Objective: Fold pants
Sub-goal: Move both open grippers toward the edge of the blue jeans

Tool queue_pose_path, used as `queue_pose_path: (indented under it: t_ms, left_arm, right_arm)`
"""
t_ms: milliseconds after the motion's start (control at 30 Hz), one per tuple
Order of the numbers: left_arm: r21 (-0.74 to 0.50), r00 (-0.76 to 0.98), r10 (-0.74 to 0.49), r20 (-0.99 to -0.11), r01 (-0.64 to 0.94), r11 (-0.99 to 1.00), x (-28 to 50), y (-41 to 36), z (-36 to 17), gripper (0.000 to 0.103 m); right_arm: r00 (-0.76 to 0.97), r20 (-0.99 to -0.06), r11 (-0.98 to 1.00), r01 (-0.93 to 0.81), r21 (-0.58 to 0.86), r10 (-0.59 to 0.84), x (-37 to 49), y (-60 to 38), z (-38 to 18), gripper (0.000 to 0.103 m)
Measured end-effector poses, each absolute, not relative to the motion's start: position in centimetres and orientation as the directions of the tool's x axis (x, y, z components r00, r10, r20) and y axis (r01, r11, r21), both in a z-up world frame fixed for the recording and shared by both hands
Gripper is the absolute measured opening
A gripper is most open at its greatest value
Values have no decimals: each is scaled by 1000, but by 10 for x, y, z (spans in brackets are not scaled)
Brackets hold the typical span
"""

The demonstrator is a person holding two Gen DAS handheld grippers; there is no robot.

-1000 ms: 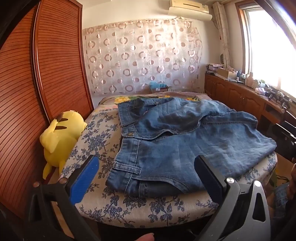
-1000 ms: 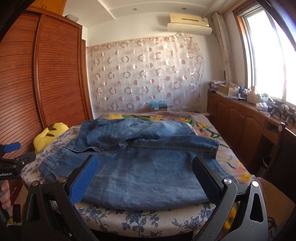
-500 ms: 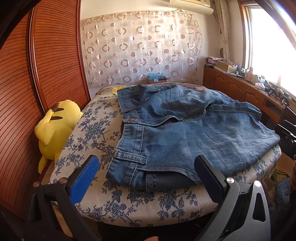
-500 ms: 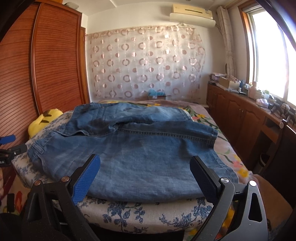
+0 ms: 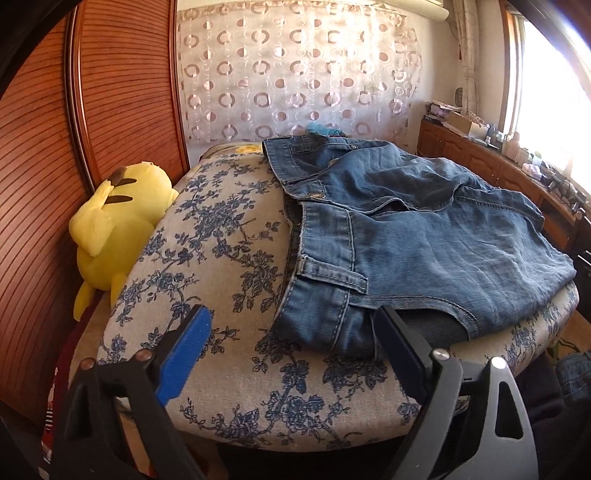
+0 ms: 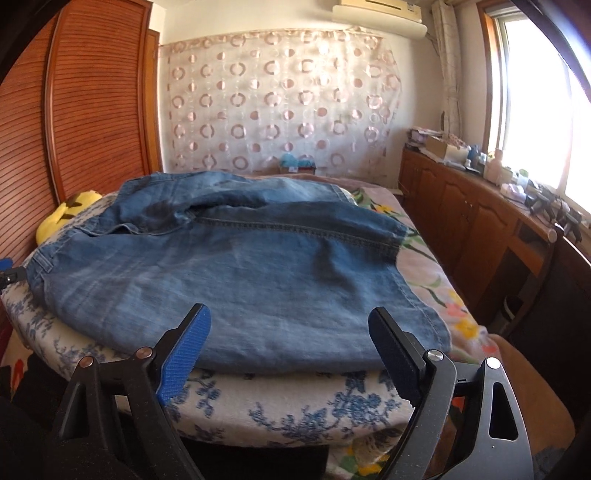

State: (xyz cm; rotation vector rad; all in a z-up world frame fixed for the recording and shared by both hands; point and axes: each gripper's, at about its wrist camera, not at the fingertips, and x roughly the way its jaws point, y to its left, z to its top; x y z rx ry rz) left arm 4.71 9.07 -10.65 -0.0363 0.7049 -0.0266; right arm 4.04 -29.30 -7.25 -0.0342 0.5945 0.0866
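Approach step: left gripper (image 5: 291, 347) wide but closing, empty, near jeans (image 5: 424, 236) waistband; right gripper (image 6: 288, 347) wide, empty. Next probably pinch near edge, fold over.

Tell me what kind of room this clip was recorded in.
Most likely a home bedroom. The jeans lie on a bed with a floral cover, a yellow plush toy sits beside a wooden wardrobe, and a wall air conditioner hangs above a patterned curtain.
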Motion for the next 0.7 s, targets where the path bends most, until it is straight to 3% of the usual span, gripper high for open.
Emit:
queue_pose_path:
  t_ms: [267,367,567,700]
  left_arm:
    - [-95,734,-74,-675,13,995,56,101,-120,67]
    - [-101,721,-86,-687,22,995,61,99,-126,55]
    - [-114,710,-108,-696,39,993,66,98,-128,46]
    - [-122,705,-127,-698,58,991,67,96,-128,38]
  right_arm:
    - [816,-578,1000,-6,0,4,41,-339,-80,87]
    - [812,-583,1000,15,5,-10,41,-349,-80,87]
    - [797,-604,998,24,53,13,46,-370,-87,76]
    - [781,-624,998,35,59,9,48,-382,-90,75]
